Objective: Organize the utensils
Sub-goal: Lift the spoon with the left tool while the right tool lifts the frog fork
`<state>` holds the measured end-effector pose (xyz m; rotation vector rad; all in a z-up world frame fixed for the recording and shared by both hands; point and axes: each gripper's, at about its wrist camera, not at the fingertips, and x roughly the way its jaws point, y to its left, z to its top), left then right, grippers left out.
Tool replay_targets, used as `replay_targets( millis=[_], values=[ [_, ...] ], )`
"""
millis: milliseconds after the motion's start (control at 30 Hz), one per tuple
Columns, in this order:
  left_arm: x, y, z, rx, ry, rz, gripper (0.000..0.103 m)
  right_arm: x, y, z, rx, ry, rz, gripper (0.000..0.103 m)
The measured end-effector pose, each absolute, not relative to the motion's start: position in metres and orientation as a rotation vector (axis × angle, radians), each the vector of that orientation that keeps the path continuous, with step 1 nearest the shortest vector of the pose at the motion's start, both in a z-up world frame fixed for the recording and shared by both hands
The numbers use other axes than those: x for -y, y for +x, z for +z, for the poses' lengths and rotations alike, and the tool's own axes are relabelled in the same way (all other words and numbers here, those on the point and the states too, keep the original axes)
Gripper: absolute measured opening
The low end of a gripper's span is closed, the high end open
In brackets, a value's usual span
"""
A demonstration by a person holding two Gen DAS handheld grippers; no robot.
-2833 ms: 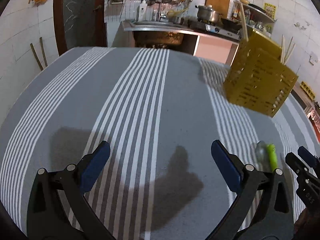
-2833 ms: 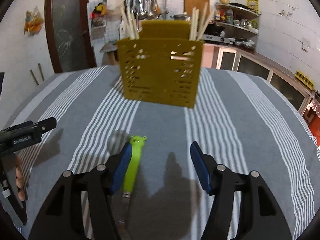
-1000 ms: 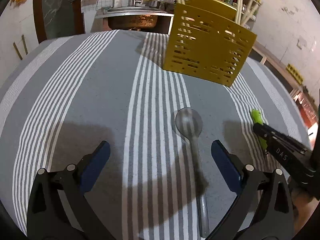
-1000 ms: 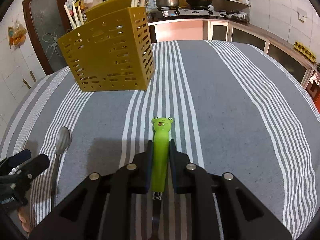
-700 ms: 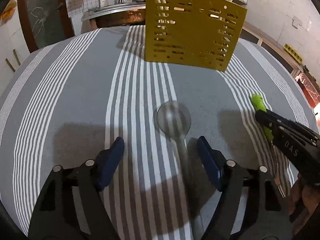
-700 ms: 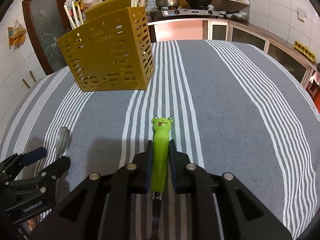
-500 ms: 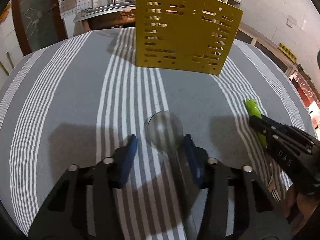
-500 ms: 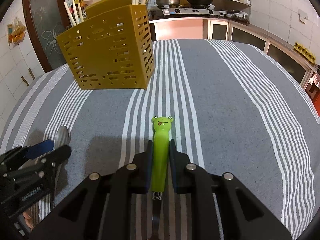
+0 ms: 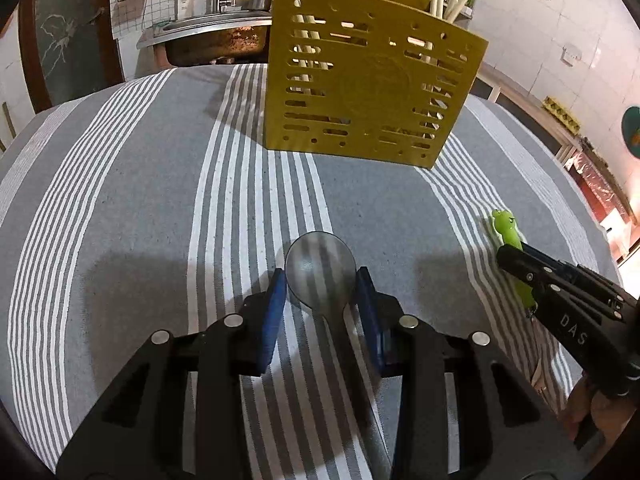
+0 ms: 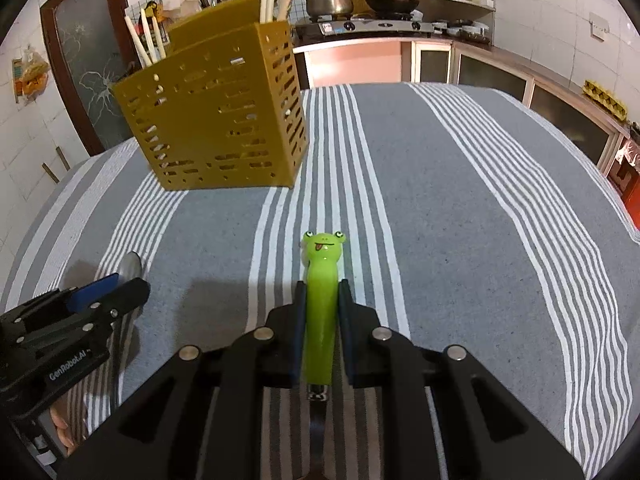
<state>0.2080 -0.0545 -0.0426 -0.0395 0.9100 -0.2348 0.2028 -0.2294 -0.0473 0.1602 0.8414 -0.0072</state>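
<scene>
A metal spoon (image 9: 321, 270) lies on the striped cloth, bowl pointing away from me. My left gripper (image 9: 321, 286) has its blue pads on both sides of the bowl's base, touching or nearly touching it. My right gripper (image 10: 322, 300) is shut on a green frog-handled utensil (image 10: 321, 280), frog head forward, low over the cloth; it also shows in the left wrist view (image 9: 509, 240). A yellow perforated utensil holder (image 9: 370, 88) stands upright beyond both, with white chopsticks in it; it also shows in the right wrist view (image 10: 216, 120). The spoon's tip (image 10: 131, 266) peeks past the left gripper there.
The table is covered with a grey cloth with white stripes (image 9: 120, 208). A sink (image 9: 216, 36) and a stove counter (image 10: 360, 28) stand behind the table. A door (image 10: 80, 52) is at the back left.
My left gripper has moved forward over the spoon and closed from wide open to around the spoon's bowl. My right gripper keeps its hold on the green utensil, barely moving.
</scene>
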Motion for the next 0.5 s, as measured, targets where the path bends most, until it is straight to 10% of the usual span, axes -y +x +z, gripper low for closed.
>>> replay_targets(
  millis=[500],
  values=[
    [0.044,0.184,-0.005,-0.692,0.015,-0.229,0.035,0.225,0.177,-0.013,-0.644,0.195,0.026,0.016]
  ],
)
